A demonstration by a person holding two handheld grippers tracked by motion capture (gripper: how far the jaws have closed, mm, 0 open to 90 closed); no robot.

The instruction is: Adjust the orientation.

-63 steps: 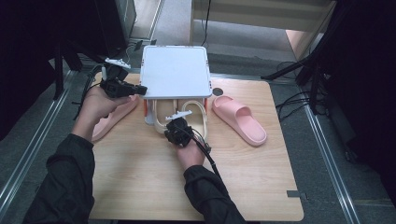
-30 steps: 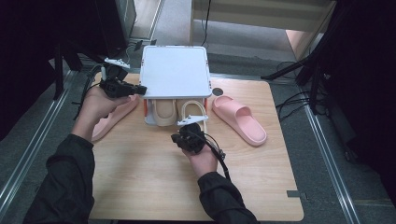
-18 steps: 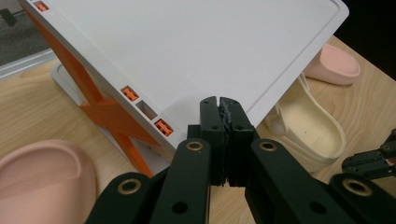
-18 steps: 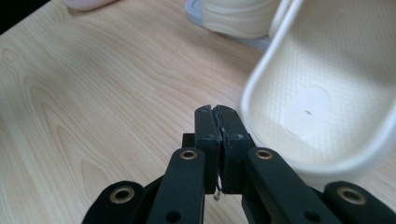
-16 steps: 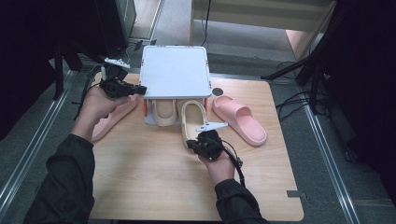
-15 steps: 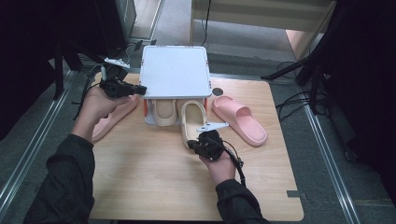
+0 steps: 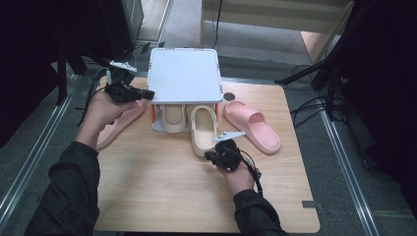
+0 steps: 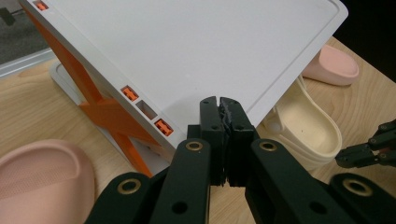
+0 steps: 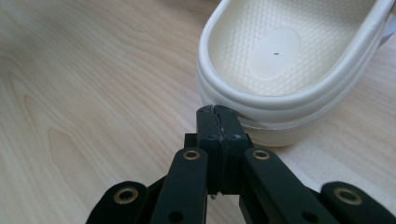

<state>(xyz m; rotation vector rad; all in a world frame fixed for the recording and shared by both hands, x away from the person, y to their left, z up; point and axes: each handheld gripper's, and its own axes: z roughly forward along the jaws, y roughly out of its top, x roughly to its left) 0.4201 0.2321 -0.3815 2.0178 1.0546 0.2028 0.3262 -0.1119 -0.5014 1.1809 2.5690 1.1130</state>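
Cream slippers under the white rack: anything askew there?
Yes. One cream rubber slipper sticks well out from under the white folding rack, heel toward the person, while its mate sits tucked further in. The shut right gripper is at that heel. The two pink slippers lie apart, either side of the rack.

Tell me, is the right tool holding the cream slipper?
No, the right tool is shut on nothing; its tips just meet the cream slipper's heel.

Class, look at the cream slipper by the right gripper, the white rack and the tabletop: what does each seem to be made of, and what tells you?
Cream slipper: probably soft moulded foam or rubber, matte; dimpled footbed, thick rounded rim.
White rack: likely hard plastic, smooth, faint sheen, with orange braces.
Tabletop: pale wood or wood-look laminate; visible grain, slight gloss.
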